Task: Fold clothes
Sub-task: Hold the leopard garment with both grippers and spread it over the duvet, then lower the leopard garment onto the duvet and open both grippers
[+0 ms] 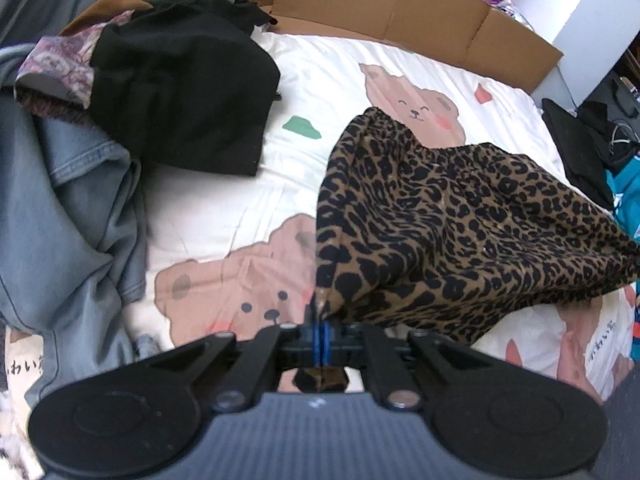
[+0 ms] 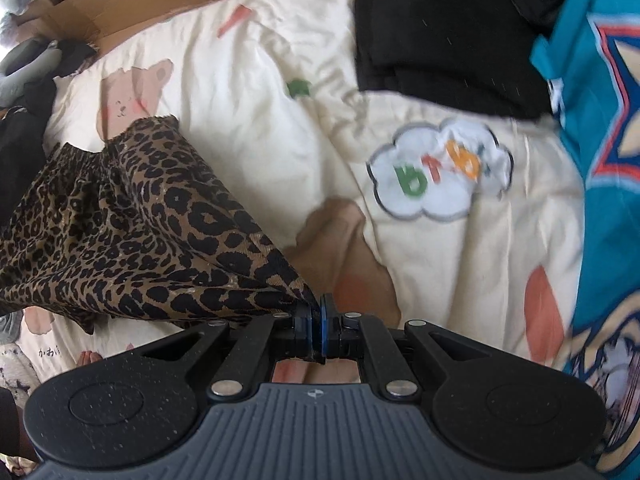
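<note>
Bed: cream bear-print duvet point(image 1: 320, 80) under everything, cardboard point(image 1: 400, 4) along its far edge.
Left wrist view: my left gripper point(image 1: 322, 334) was clamped tight on a corner of the leopard-print garment point(image 1: 460, 220), which spread toward 1 o'clock, its gathered edge far off.
Heaps: black clothes point(image 1: 188, 92) at 11 o'clock, denim point(image 1: 72, 208) at 9.
Right wrist view: my right gripper point(image 2: 318, 326) was pinched closed on another corner; cloth point(image 2: 120, 220) ran toward 10 o'clock.
Stack: folded black piece point(image 2: 448, 36) at 1 o'clock.
Handling: thin, light, limp, I judged; corners gave the surest hold.
</note>
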Motion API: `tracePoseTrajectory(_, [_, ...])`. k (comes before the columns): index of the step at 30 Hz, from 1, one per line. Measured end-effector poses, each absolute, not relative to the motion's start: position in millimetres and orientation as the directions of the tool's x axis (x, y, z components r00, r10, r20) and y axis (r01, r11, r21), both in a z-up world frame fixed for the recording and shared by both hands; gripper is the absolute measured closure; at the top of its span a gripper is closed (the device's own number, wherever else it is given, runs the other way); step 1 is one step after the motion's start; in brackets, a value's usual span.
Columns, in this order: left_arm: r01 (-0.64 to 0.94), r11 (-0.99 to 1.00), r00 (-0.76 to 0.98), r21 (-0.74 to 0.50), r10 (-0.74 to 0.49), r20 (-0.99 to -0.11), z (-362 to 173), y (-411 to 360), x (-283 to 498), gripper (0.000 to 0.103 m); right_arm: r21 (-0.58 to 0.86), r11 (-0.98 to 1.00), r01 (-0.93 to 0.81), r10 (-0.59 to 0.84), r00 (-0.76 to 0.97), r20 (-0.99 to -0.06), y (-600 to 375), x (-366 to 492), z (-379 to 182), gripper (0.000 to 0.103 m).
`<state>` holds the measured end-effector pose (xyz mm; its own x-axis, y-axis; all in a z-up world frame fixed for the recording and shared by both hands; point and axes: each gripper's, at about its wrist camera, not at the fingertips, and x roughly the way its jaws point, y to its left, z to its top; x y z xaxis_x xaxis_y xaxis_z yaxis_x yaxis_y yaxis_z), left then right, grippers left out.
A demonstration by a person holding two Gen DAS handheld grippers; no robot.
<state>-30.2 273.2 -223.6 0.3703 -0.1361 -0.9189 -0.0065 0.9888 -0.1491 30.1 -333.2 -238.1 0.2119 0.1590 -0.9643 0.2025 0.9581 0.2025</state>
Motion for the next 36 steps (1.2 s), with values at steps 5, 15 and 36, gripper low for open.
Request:
tracePoseTrajectory(5, [-0.021, 0.99, 0.336, -0.138, -0.123, -0.934, -228.7, 278.8, -44.2, 0.1, 0.222, 0.948, 0.227, 0.179, 0.195, -0.964, -331.6, 13.9, -244.0, 0.102])
tracePoseTrajectory(15, [-0.027, 0.99, 0.334, -0.142, -0.125, -0.934, -214.2, 278.3, -57.1, 0.101, 0.244, 0.934, 0.261, 0.198, 0.19, -0.962, -333.7, -5.6, -240.4, 0.102])
tracePoseTrajectory(36, [-0.07, 0.978, 0.23, -0.199, -0.178, -0.957, -223.1, 272.8, -102.9, 0.1, 0.213, 0.931, 0.296, 0.184, 0.122, -0.975, -341.3, -37.2, -230.7, 0.1])
